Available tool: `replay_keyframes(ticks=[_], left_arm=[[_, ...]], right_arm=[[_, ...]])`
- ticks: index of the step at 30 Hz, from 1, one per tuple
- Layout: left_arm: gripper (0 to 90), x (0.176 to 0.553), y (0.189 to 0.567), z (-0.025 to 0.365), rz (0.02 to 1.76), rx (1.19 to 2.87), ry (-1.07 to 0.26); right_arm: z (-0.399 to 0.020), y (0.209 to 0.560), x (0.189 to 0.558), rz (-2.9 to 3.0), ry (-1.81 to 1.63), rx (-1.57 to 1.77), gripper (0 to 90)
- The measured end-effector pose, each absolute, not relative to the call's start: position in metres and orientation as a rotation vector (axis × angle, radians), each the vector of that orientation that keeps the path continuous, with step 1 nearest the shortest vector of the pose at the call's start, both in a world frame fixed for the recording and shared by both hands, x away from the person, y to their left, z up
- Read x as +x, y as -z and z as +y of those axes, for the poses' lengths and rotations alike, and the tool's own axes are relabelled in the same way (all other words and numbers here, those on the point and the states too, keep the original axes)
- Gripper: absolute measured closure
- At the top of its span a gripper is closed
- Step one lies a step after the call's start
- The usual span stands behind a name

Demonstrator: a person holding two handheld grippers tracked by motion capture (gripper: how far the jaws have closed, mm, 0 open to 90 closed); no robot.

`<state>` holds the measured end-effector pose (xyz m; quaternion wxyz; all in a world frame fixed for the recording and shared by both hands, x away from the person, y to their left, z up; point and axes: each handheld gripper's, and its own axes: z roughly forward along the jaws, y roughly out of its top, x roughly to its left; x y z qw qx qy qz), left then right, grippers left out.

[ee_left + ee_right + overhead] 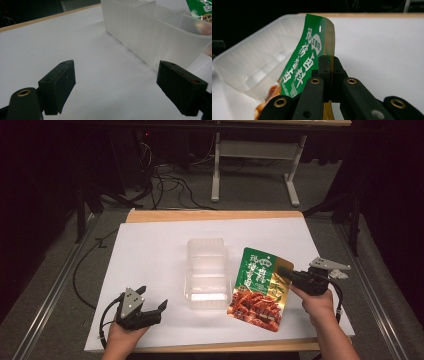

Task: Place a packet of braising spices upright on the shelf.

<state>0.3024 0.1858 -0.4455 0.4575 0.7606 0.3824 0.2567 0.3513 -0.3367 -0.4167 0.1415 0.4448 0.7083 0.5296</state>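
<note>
Right gripper [291,275]: clamped on green snack pouch [258,290] edge, apparently lifted
Left gripper [153,305]: jaws apart, empty
Tray [205,272]: beside pouch

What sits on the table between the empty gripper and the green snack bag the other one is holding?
In the high view, a clear plastic divided tray stands between the left gripper and the green foil snack pouch; otherwise just bare white table cover.

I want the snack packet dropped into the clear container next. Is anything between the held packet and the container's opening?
Nothing visible. The right gripper is clamped on the packet right beside the container, whose lidless compartments look empty. The left gripper stands apart, open.
</note>
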Motion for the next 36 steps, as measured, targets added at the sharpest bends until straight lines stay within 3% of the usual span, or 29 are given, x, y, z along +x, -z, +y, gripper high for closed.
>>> replay_keyframes(ticks=[14, 36], left_arm=[[15.8, 0.303, 0.445, 0.186, 0.935, 1.873, -0.635], [15.8, 0.303, 0.445, 0.186, 0.932, 1.873, -0.642]], right_arm=[[-0.333, 0.369, 0.317, 1.795, -1.554, 1.066, 90.0], [-0.339, 0.363, 0.311, 1.717, -1.565, 1.043, 90.0]])
